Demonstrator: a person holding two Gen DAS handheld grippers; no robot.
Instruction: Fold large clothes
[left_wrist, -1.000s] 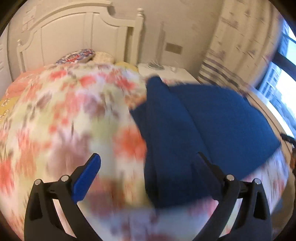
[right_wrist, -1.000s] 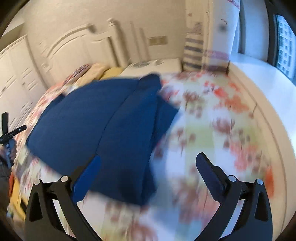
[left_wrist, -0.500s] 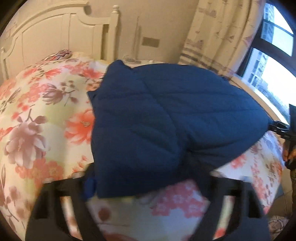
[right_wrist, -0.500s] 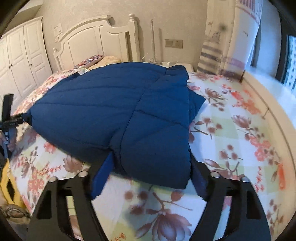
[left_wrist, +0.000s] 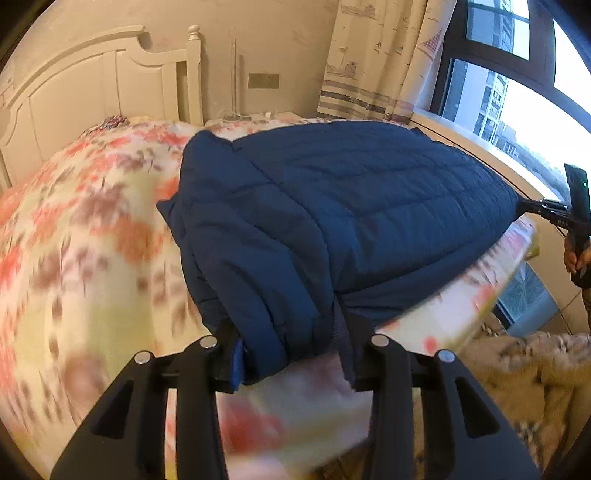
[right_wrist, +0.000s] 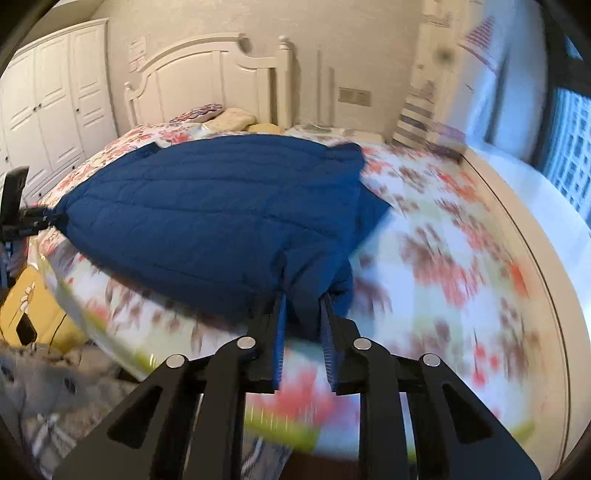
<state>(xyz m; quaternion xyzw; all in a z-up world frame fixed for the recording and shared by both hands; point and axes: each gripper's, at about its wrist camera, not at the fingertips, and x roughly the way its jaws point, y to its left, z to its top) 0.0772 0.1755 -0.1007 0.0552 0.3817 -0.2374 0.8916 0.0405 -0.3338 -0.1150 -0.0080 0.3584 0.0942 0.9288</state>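
Observation:
A dark blue quilted jacket (left_wrist: 332, 206) lies spread on the floral bed cover (left_wrist: 74, 240). My left gripper (left_wrist: 291, 332) is at the jacket's near corner. Its jaws are closing, and a thick bunch of fabric fills the gap between them. In the right wrist view the jacket (right_wrist: 207, 206) stretches away to the left. My right gripper (right_wrist: 301, 310) is shut on a narrow fold of its near edge. Each view shows the other gripper at the jacket's far corner: the right one (left_wrist: 528, 206) and the left one (right_wrist: 48, 218).
A white headboard (left_wrist: 92, 85) and pillows (right_wrist: 236, 118) stand at the far end of the bed. A wardrobe (right_wrist: 48, 110) is on one side, a curtained window (left_wrist: 517, 92) on the other. A brown patterned blanket (left_wrist: 517, 376) and a yellow item (right_wrist: 33, 310) lie below the bed's near edge.
Both grippers stood wide open a second ago. They have since moved onto the jacket's near edge and closed over it. The bed's near edge has come into view.

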